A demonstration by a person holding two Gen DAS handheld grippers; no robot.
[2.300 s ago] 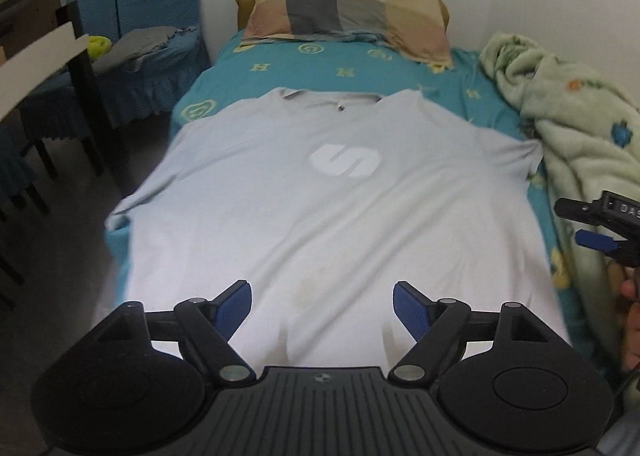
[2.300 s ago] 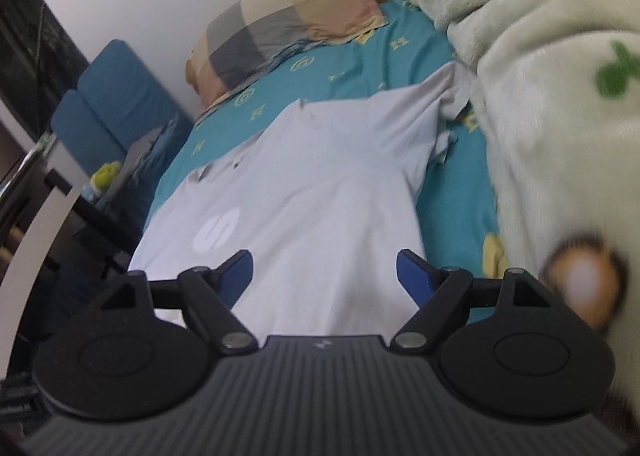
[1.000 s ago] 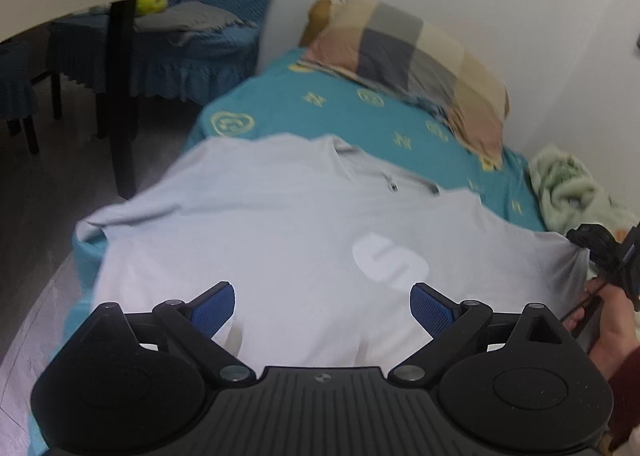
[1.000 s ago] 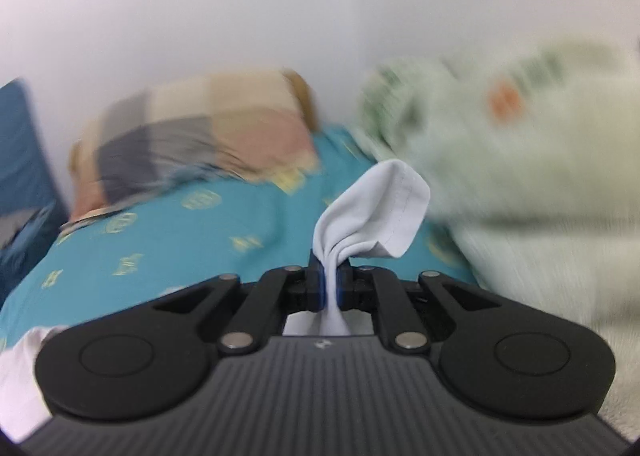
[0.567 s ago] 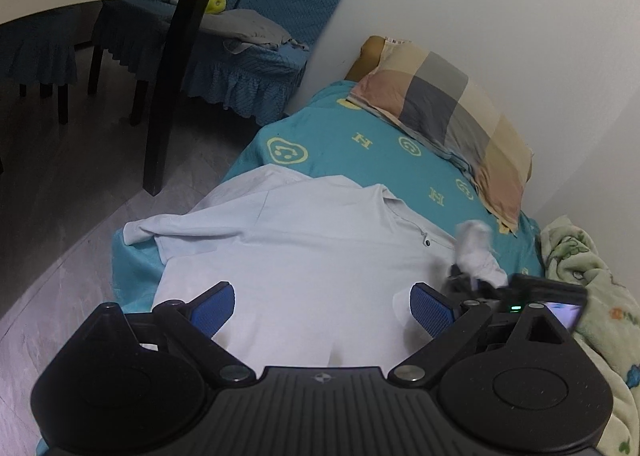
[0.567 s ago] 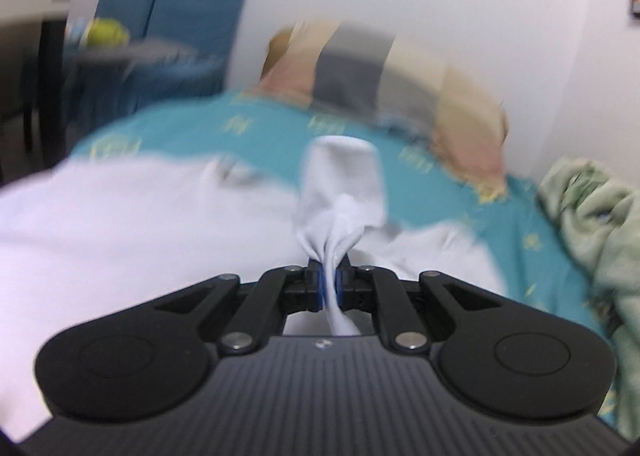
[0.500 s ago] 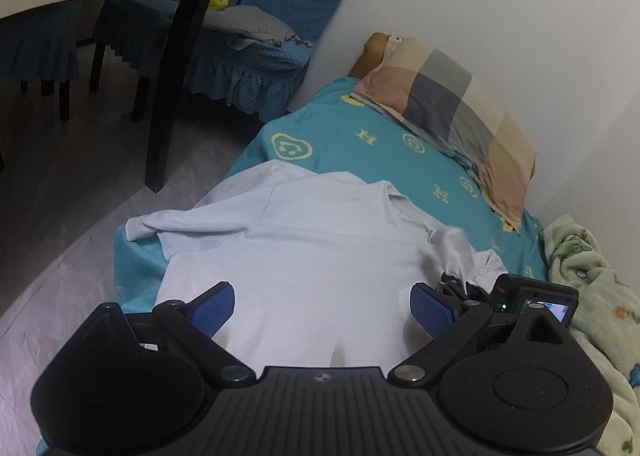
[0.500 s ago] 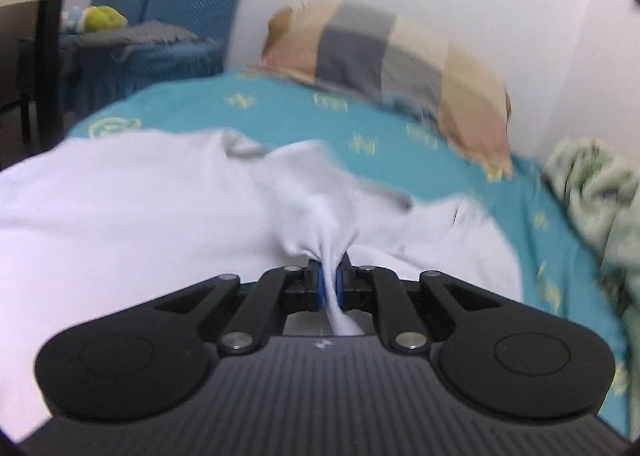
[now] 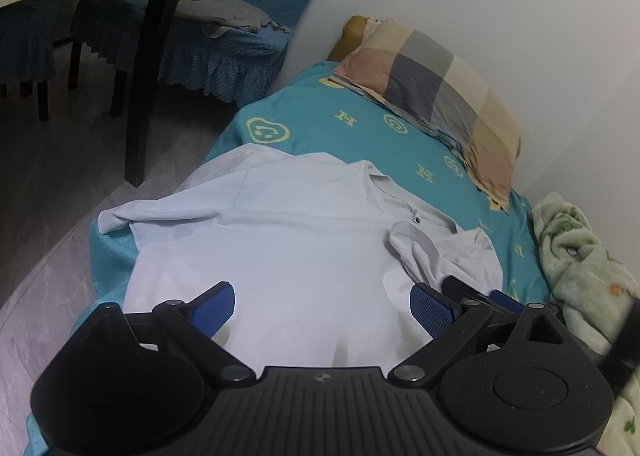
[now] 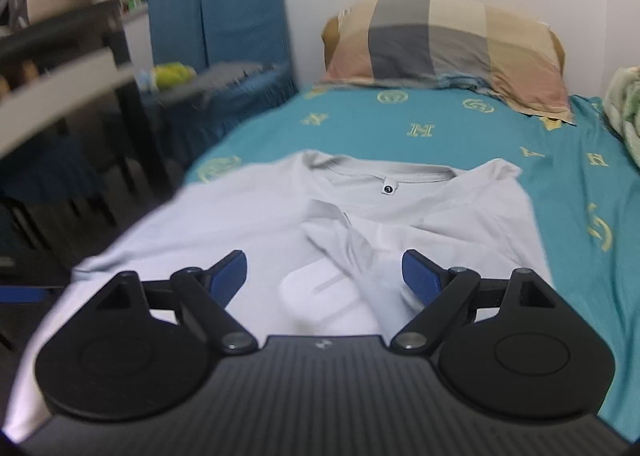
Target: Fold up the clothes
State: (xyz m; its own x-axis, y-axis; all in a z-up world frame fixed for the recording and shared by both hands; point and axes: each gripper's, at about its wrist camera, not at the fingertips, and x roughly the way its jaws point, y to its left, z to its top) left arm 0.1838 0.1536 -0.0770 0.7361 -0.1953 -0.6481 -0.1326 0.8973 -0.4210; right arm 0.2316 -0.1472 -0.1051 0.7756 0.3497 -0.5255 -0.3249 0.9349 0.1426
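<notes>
Left sleeve (image 9: pixel 116 216) lies spread at the bed (image 9: pixel 320 128) edge, far-left of the left gripper (image 9: pixel 322 306), which is open and nearer it. Pale grey T-shirt (image 9: pixel 288 240) lies flat, collar far. Right sleeve (image 10: pixel 340 232) is folded onto the chest, just beyond the open, empty right gripper (image 10: pixel 324 270).

Left gripper (image 9: pixel 322 306): jaws spread wide, blue pads apart, nothing between them, held level and pointing forward. Right gripper (image 10: pixel 324 270): jaws likewise spread wide, empty, its tip visible beside the left gripper's right finger.
</notes>
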